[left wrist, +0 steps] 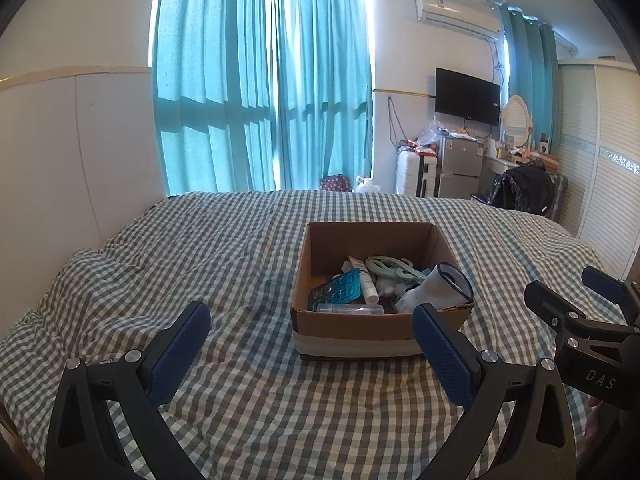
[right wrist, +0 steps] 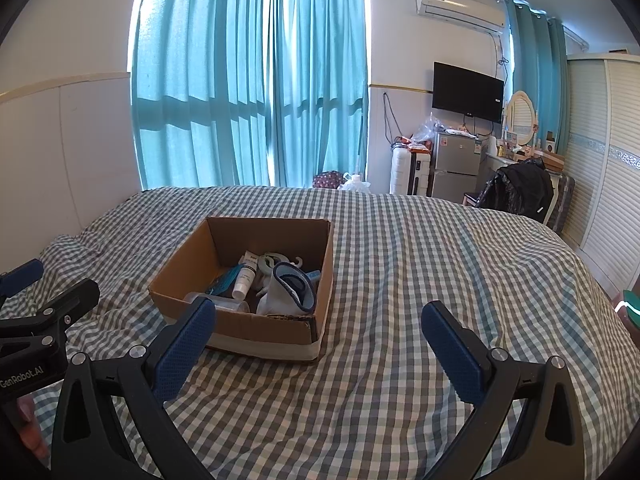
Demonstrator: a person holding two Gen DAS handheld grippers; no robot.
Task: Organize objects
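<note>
Left gripper (left wrist: 312, 344) spread wide, nothing held, blue pads (left wrist: 180, 354) hovering over checked bedspread (left wrist: 240, 420). Right gripper (right wrist: 320, 344) likewise wide apart and empty, over same bedspread, just right of box. Each gripper visible at edge of the other's view.

Cardboard box (left wrist: 352, 330) sat open on bed straight ahead of left gripper, pale tape band round its base. Inside, packed together: clear plastic bottle (left wrist: 352, 310) along near wall, teal calculator-like item (left wrist: 338, 290), white tube (left wrist: 366, 280), pale green clips (left wrist: 394, 268), white cloth with dark blue trim (left wrist: 436, 286) leaning at right side. Exact contact among items unclear.

Beyond bed: teal curtains (left wrist: 260, 92), white suitcase (left wrist: 408, 174), small silver fridge (left wrist: 460, 164), wall TV (left wrist: 467, 96), air conditioner (left wrist: 456, 14), dark jacket on chair (left wrist: 520, 188), louvered wardrobe (left wrist: 600, 168) far right.
</note>
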